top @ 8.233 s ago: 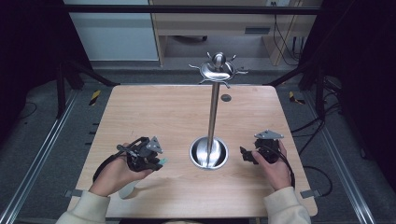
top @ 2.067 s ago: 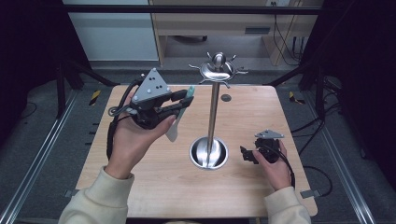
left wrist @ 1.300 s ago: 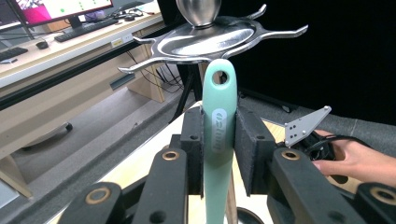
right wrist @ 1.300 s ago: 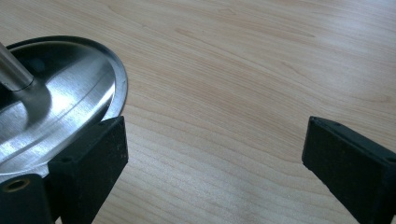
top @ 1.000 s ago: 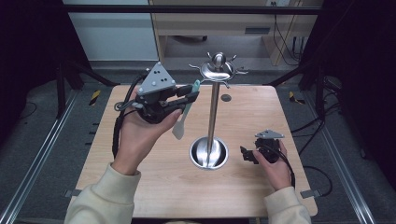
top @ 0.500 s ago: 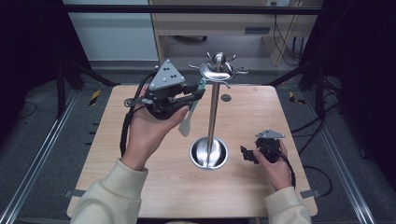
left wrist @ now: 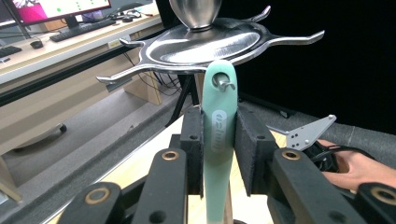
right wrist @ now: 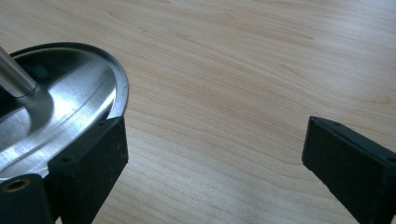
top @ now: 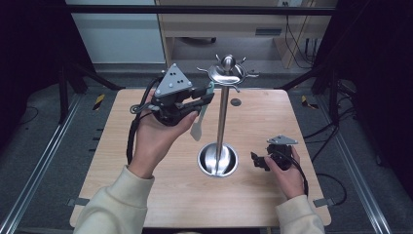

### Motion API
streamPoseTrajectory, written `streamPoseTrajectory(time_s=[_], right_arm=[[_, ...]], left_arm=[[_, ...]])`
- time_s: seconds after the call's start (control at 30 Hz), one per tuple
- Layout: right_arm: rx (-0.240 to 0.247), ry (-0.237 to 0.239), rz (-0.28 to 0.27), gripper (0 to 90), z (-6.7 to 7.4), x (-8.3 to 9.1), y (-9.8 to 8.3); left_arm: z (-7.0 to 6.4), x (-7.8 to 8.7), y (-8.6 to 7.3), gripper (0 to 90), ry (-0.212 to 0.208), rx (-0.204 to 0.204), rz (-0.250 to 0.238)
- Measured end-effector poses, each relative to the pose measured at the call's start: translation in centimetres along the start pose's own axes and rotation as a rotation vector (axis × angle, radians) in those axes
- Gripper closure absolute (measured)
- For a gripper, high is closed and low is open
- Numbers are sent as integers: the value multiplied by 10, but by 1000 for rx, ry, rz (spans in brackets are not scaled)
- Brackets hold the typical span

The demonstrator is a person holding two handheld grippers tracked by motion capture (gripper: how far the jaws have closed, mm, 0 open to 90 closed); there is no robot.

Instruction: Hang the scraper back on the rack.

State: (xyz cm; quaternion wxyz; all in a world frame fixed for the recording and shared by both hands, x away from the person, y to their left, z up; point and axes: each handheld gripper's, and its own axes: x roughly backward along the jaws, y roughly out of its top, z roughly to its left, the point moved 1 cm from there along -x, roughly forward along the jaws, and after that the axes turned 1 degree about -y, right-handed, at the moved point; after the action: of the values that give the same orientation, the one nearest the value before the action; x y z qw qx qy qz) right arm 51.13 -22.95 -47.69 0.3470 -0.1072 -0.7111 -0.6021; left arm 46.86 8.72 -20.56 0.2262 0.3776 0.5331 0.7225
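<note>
While the left gripper [top: 202,97] is raised above the wooden worktop [top: 146,190], its jaws are clamped on the handle of a pale green spatula [left wrist: 218,140], which the left gripper view shows standing upright between the two black pads. At the top of that handle a small hole has the tip of one hook [left wrist: 224,84] of the metal stand [top: 222,122] poking through it, directly under the stand's round top plate [left wrist: 205,44] with its curved prongs spreading outward. From the high view the spatula's lighter blade [top: 197,129] hangs below the gripper, just to the left of the stand's upright pole, clear of the worktop. A grey three-cornered plate sits on top of the left gripper, and a black cable loops from it past the person's left hand [top: 158,139] and cream sleeve [top: 114,209]. The stand's round, shiny base [top: 217,160] rests near the middle of the worktop. To the right of it, the right gripper [top: 257,161] lies low on the worktop in the person's right hand [top: 287,173], near the base but apart from it. In the right gripper view its jaws stand wide apart with bare wood between them, and the rim of the base [right wrist: 116,79] curves just beyond the left-hand jaw. A small dark round spot [top: 235,102] marks the worktop behind the pole.
</note>
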Motion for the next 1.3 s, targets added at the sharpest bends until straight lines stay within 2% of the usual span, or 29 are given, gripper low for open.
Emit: streamPoseTrajectory(time_s=[0.3,0.43,0.5,0.63,0.77,0.9,1.07,1.13,1.23,1.3], right_arm=[[20,-2,-2,73,2,1,0],[22,-9,3,73,3,2,0],[22,-10,2,73,3,2,1],[21,-11,0,73,2,2,0],[22,-10,1,73,2,2,0],[14,-12,3,73,2,3,0],[17,-14,3,72,2,3,0],[17,-15,3,72,2,3,0],[21,-13,4,72,2,3,0],[21,-15,6,72,3,3,0]], left_arm=[[0,3,-1,735,3,-12,-1],[1,1,0,730,-8,5,-4],[1,2,0,701,-4,3,-8],[-3,8,2,626,13,-26,-19],[-6,13,-1,480,31,-35,-15],[-10,18,-10,324,48,-51,4],[-11,28,-30,176,49,-39,33],[-11,32,-40,134,39,-30,55],[-10,34,-55,117,48,-20,73],[-11,34,-65,98,38,-9,79]])
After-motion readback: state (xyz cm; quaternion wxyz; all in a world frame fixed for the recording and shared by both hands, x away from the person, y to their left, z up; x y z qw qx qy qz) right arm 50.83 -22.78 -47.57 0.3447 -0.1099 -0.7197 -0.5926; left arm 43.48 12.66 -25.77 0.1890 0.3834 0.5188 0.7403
